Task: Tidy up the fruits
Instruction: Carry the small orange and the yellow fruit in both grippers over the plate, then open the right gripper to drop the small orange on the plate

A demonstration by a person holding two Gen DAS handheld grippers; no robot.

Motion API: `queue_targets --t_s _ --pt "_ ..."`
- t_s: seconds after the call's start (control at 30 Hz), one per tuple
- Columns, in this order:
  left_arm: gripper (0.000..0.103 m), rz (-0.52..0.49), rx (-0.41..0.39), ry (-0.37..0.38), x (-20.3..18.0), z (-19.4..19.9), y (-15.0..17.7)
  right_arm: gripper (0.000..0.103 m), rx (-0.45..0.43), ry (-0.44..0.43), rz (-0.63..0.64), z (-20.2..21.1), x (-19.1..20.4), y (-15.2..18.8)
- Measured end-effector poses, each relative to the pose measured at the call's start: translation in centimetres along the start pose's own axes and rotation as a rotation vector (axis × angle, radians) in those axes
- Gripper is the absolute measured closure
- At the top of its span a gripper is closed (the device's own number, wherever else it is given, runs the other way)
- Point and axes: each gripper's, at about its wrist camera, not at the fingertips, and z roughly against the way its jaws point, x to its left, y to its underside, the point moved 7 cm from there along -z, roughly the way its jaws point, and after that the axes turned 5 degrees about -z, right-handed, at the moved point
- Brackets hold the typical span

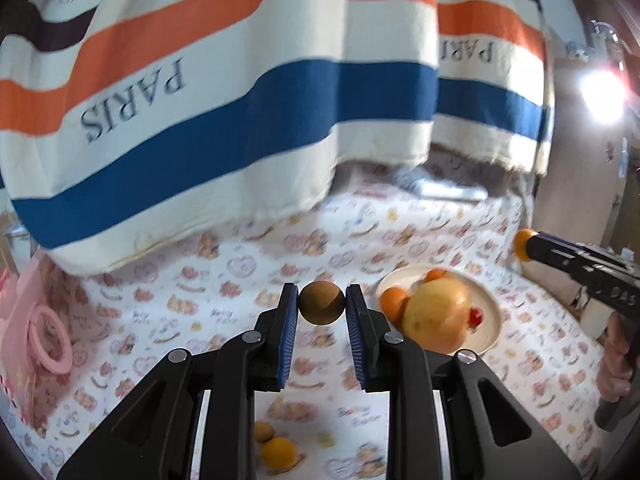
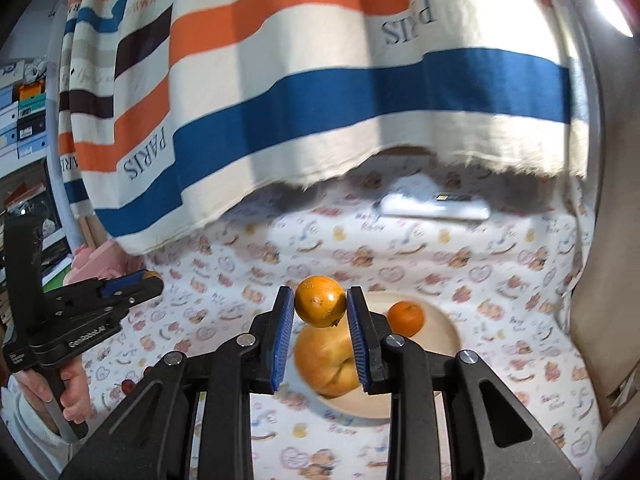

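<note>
Fruit transfer toward the cream plate (image 1: pixel 490 304), which serves as landmark throughout. Far left of the plate, a pink toy (image 1: pixel 36 320) lies at the bench (image 1: pixel 208 280) edge, under a patterned cloth. Nearer, left of the plate and raised clear of the cloth, the left hand-held gripper (image 1: pixel 322 308) is clamped on a small brown fruit (image 1: pixel 322 303), pads meeting it at its widest girth. Two loose yellow-orange fruits (image 1: pixel 276 448) rest on the cloth below it, well short of the plate. On the plate sit a large pale pomelo-like fruit (image 1: pixel 436 316), small oranges (image 1: pixel 392 303) and a red cherry (image 1: pixel 475 316). Above the plate, the right hand-held gripper (image 2: pixel 321 304) grips an orange fruit (image 2: pixel 320 301), also across its middle. Judged from appearance, both held fruits are light, round and smooth-skinned, liable to roll or slip; a moderate squeeze at the equator seems safest, since harder pressure may bruise them.
</note>
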Motion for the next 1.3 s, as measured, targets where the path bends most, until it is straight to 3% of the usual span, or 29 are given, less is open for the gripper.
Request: queue_targets --t_s 0.43,0.83,0.97,1.1,1.3 --pt "0.080 -0.090 -0.017 0.074 -8.6 -1.6 -3.6 0.075 -0.007 0.020 -0.110 -0.4 -4.7 0.2" --pt "0.080 -0.071 0.124 0.148 -11.3 -6.3 -0.3 0.075 0.077 0.047 -0.167 -2.9 -6.7 1.7" --pt "0.080 -0.094 0.129 0.155 -11.8 -6.7 0.3 0.075 0.096 0.028 -0.162 -3.4 -6.4 2.0" --pt "0.080 -0.087 0.174 0.231 -12.3 -7.6 1.2 0.075 0.128 0.052 -0.160 -4.3 -6.8 2.7" --pt "0.080 -0.124 0.215 0.260 -13.0 -8.3 2.5 0.075 0.195 0.075 -0.179 -5.6 -7.5 3.8"
